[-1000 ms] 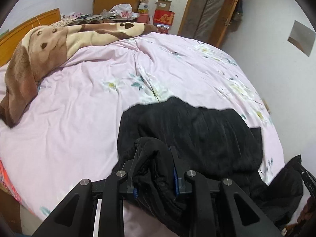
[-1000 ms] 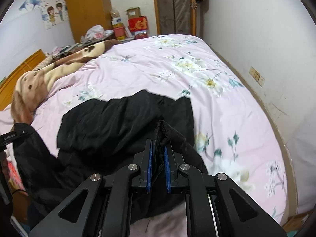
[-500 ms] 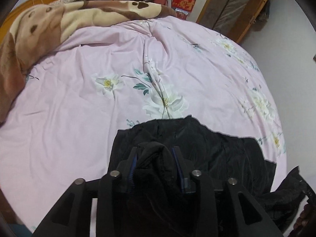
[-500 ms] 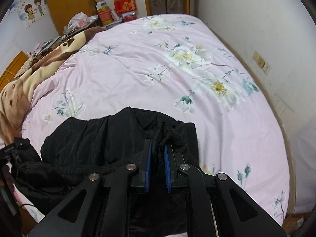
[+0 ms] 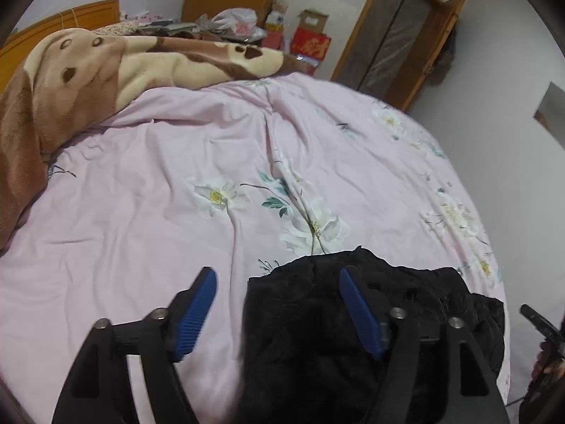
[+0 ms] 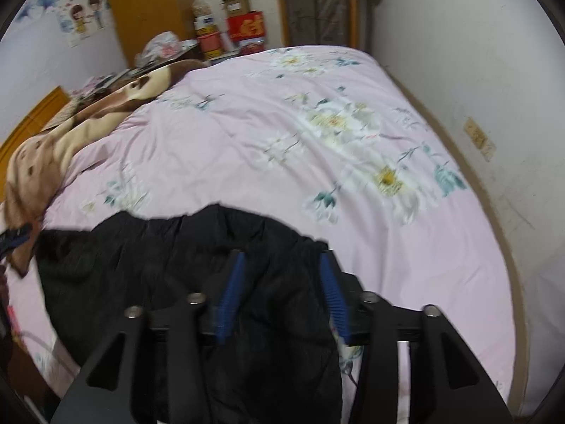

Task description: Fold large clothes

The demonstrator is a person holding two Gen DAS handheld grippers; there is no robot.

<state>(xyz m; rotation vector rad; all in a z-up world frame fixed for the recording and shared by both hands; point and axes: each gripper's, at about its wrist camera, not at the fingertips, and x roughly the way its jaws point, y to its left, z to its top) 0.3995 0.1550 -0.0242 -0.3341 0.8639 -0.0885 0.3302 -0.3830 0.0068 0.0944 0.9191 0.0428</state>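
Note:
A large black garment lies bunched at the near edge of the bed, on the pink floral cover. My left gripper is open above the garment's left edge, with cloth between the blue pads but not held. In the right wrist view the black garment spreads to the left. My right gripper is open over the garment's right end, cloth lying loose between its pads. The left gripper's tip shows at the far left.
A brown and cream blanket is heaped at the bed's far left by the wooden headboard. Boxes and bags stand beyond the bed near a wooden door. A white wall runs along the bed's right side.
Both grippers held folds of the black garment and carried them down toward the near edge. Both have now opened and let the cloth go.

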